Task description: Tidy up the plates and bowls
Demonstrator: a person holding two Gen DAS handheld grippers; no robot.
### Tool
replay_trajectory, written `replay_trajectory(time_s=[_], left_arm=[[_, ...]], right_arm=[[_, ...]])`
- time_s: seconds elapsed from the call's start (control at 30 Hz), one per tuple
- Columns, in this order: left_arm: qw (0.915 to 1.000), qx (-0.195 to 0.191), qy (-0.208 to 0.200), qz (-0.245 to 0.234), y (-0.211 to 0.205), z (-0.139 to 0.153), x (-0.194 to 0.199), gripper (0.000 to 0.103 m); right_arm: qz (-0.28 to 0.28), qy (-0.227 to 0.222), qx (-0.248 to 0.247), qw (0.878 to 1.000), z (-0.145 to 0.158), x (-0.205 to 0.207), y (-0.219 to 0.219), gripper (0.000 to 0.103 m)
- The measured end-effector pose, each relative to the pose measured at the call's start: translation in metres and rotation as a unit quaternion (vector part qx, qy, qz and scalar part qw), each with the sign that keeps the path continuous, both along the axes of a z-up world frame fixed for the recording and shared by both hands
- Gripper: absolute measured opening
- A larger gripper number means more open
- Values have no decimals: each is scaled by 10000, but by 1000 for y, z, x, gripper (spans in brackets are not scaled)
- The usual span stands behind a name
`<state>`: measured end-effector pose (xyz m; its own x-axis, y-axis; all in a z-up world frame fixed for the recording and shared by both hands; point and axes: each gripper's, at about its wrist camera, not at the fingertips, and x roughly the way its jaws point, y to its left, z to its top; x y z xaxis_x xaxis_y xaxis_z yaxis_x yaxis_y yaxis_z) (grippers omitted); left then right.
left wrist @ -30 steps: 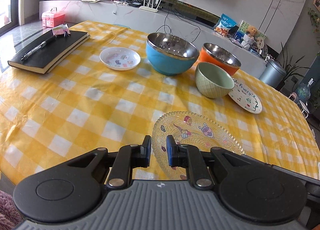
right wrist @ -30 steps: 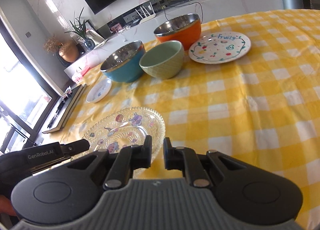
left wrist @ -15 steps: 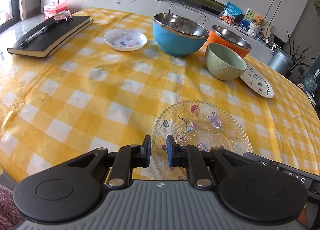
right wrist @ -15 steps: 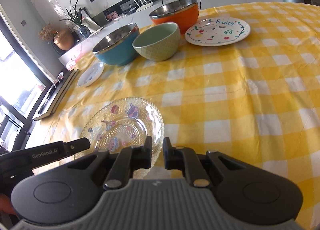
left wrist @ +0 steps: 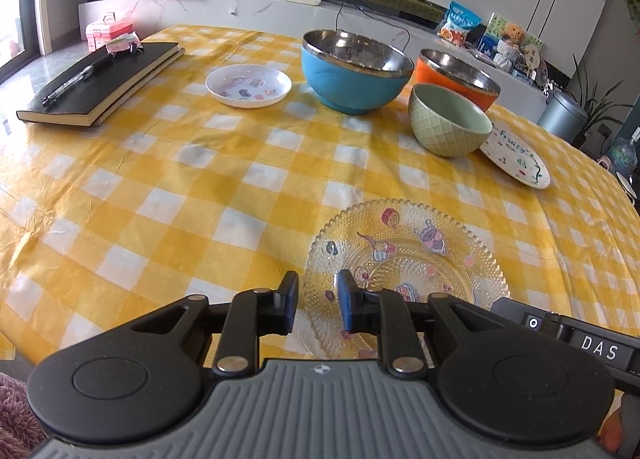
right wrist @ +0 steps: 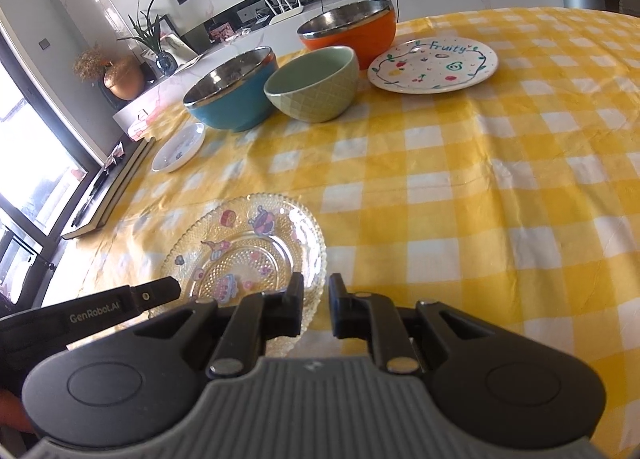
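A clear glass plate (left wrist: 404,255) with cartoon stickers lies on the yellow checked cloth close in front of both grippers. My left gripper (left wrist: 317,299) hovers at its near left rim, jaws opening, nothing pressed between them. My right gripper (right wrist: 316,299) hangs over the plate's (right wrist: 248,251) near right rim, jaws opening by a narrow gap and holding nothing. Farther back stand a blue steel bowl (left wrist: 356,75), an orange steel bowl (left wrist: 460,77) and a green bowl (left wrist: 450,123). A small white dish (left wrist: 248,85) lies left of them, and a "Fruity" plate (left wrist: 516,159) lies to their right.
A black notebook (left wrist: 100,83) with a pen on it lies at the table's far left. The right gripper's body (left wrist: 580,339) shows at the lower right of the left wrist view. A white counter with a pink box (left wrist: 108,29) runs behind the table.
Both pairs of jaws have parted a little, the left more than the right. Both hands stay near the glass plate, which has not moved.
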<state>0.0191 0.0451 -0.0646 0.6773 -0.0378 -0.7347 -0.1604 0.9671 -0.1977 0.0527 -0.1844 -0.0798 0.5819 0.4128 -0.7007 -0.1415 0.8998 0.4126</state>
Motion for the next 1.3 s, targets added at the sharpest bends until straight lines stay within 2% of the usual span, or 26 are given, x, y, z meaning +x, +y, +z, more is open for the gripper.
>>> replay_trajectory(time_s=[0.07,0.1,0.13,0.2,0.3,0.4,0.5,0.67,0.77,0.83,0.9,1.03,1.17,1.3], left_arm=[[9999,-1,-108,91,2,5,-2,33],[9997,-3,-163,162,3,8,-2,38],[9995,-3,-237,230,4,11,-4,43],[9989,19,-409,226,3,19,-5,47],[9982,-32,-590,99,-4,30,-4,49],[9973,-22,-723,-102,-15,44,0,66],[9957,213,-849,-287,-31,55,7,68],[9943,149,-843,-639,-56,67,27,68],[9930,147,-817,-843,-72,71,40,71],[9921,131,-826,-932,-82,74,49,73],[9917,117,-831,-977,-92,76,59,76],[9918,23,-817,-983,-110,73,78,76],[9926,-210,-730,-946,-123,63,99,76],[9933,-448,-653,-840,-133,47,118,75]], right_arm=[[-40,-41,-1,10000,2,0,-1,23],[-73,-75,-9,9999,3,-1,-3,28],[-94,-104,-25,9999,5,-2,-3,29],[-149,-191,-67,9997,9,-2,-5,32],[-215,-355,-134,9990,17,-2,-8,46],[-326,-569,-361,9972,27,-3,-14,57],[-542,-673,-441,9953,34,-2,-27,66],[-828,-752,-650,9916,46,9,-50,68],[-918,-928,-792,9883,58,17,-65,75],[-951,-1051,-838,9864,65,23,-74,87],[-1035,-1250,-1013,9815,71,31,-82,92],[-926,-1524,-1276,9757,78,54,-95,92],[-1023,-1479,-1130,9772,71,79,-109,91],[-1257,-1177,-841,9815,53,104,-125,79]])
